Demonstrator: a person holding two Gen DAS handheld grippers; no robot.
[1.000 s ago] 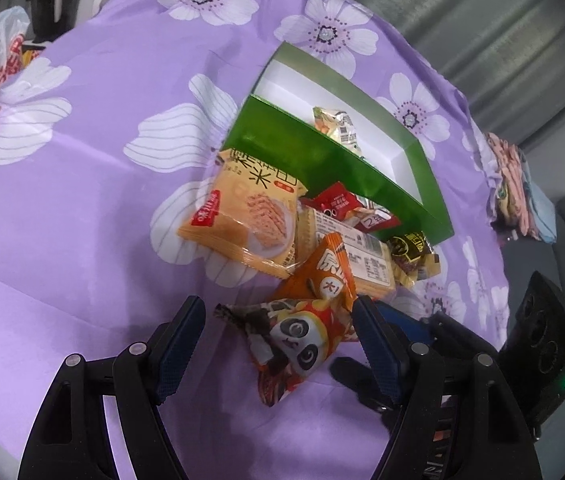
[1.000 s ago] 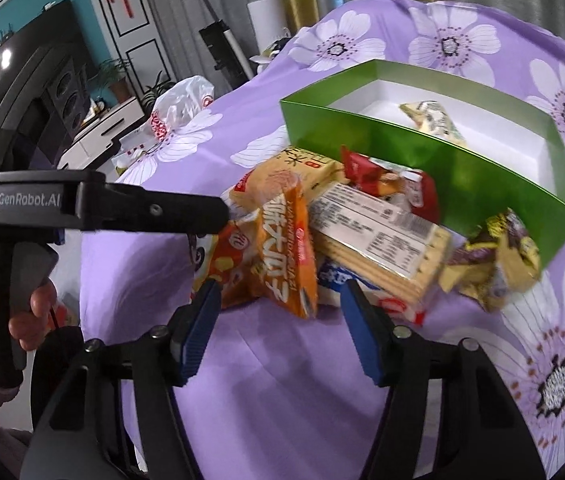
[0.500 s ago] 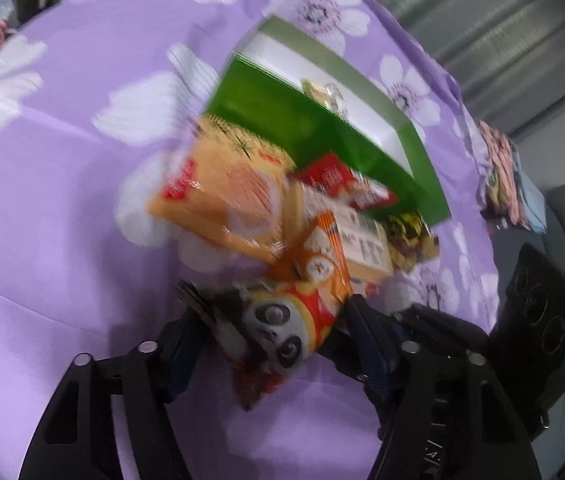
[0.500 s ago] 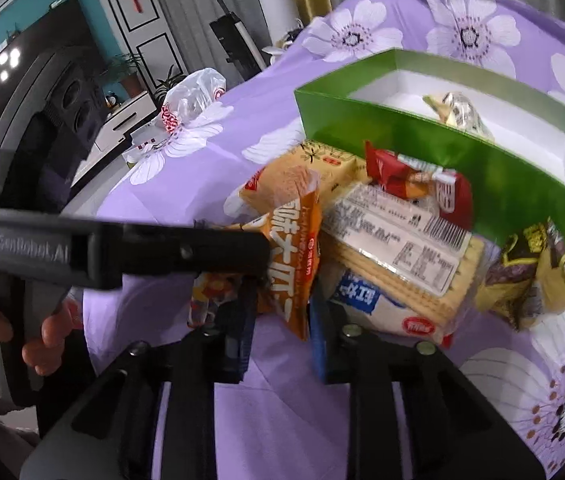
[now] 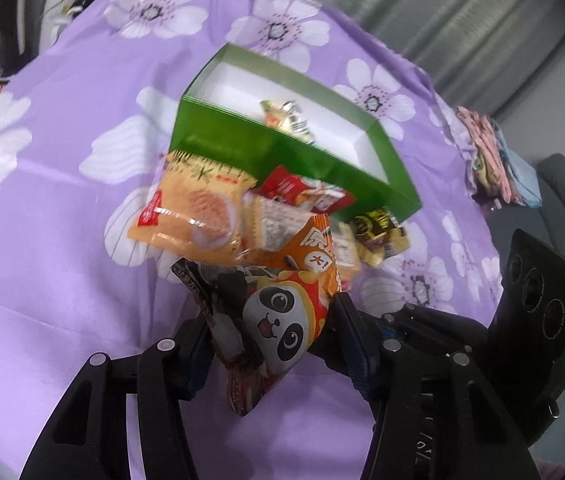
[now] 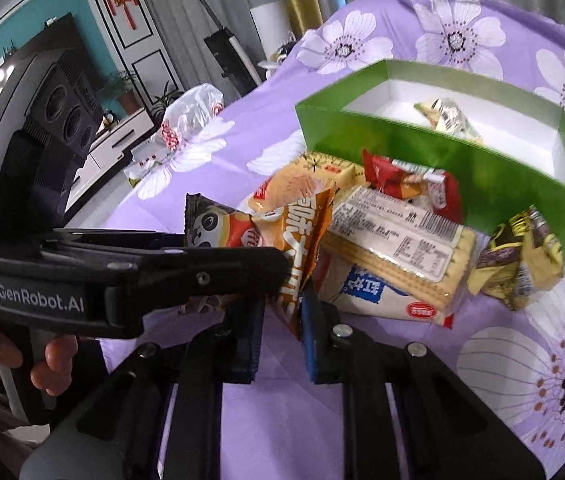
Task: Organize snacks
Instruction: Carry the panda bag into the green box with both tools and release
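Observation:
My left gripper [image 5: 270, 332] is shut on an orange panda snack bag [image 5: 282, 304] and holds it above the purple cloth. My right gripper [image 6: 280, 316] is shut on the lower edge of the same bag [image 6: 302, 240], beside the left gripper's finger [image 6: 202, 276]. Behind lies a snack pile: an orange cake pack [image 5: 198, 208], a cracker pack [image 6: 398, 240], a red packet [image 6: 410, 184], a yellow-black packet [image 6: 522, 256]. The green box [image 5: 282, 152] holds one small packet [image 5: 286, 118].
The table wears a purple flowered cloth [image 5: 62, 160]. A white plastic bag [image 6: 190, 116] lies at its far edge. Folded fabric [image 5: 494, 160] sits at the right edge. Furniture and a TV stand beyond the table.
Both grippers closed: the left one on the panda bag, the right one on its lower edge. The bag has risen off the cloth.

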